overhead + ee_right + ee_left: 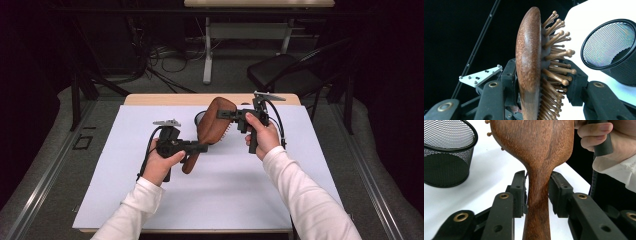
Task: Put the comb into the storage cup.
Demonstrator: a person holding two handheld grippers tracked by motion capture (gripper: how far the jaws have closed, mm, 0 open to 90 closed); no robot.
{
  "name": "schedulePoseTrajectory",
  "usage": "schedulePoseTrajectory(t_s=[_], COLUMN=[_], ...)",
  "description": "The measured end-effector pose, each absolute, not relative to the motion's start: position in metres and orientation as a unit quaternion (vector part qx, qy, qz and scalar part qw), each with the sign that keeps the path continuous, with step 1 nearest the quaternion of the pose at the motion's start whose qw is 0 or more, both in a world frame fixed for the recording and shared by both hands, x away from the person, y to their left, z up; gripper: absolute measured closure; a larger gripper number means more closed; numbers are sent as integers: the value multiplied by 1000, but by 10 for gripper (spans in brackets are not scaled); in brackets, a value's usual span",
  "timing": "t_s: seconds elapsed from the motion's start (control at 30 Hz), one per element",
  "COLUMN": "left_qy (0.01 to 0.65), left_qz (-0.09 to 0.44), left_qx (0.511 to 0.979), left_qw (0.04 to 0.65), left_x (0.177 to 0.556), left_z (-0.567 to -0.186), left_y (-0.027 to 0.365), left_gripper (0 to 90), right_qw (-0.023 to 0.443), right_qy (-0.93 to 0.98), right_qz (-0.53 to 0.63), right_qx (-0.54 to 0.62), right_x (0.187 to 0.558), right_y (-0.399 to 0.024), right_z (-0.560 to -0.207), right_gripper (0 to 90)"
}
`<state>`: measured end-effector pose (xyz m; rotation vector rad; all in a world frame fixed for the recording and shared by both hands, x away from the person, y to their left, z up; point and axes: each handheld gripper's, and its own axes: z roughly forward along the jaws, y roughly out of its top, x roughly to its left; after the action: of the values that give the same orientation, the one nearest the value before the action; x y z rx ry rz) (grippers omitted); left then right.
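One wooden hairbrush [212, 125] clamped by right hand-held gripper [231, 114], left hand-held gripper [200, 148] loosened

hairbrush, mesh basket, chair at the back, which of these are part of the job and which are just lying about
In the job:
- brown wooden paddle hairbrush with peg bristles
- left gripper, jaws either side of its handle, a slight gap on one side
- right gripper, clamped on its head
- round black wire-mesh basket, likely the brush's destination

Lying about:
- black folding chair
- pale second table
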<state>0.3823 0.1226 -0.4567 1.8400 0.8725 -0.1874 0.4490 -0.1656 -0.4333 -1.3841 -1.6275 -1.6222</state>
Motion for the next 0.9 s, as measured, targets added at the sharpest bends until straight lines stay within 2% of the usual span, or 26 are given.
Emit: schedulePoseTrajectory(t_s=[0.3,0.53,0.9], left_qy=[369,377,394], left_qz=[-68,-39,-27], left_qx=[757,746,735], left_qw=[535,547,551], left_x=[379,377,374], left_z=[-458,-459,-456], left_y=[128,135,145], left_gripper=[594,492,437], right_qw=[231,232,232], right_qy=[-590,-592,-593], right_qz=[-590,-587,-585], right_qx=[-501,-501,-502], right_x=[450,450,451], right_y=[-165,-166,-166], right_z=[-434,-434,-434], right_gripper=[528,528,528])
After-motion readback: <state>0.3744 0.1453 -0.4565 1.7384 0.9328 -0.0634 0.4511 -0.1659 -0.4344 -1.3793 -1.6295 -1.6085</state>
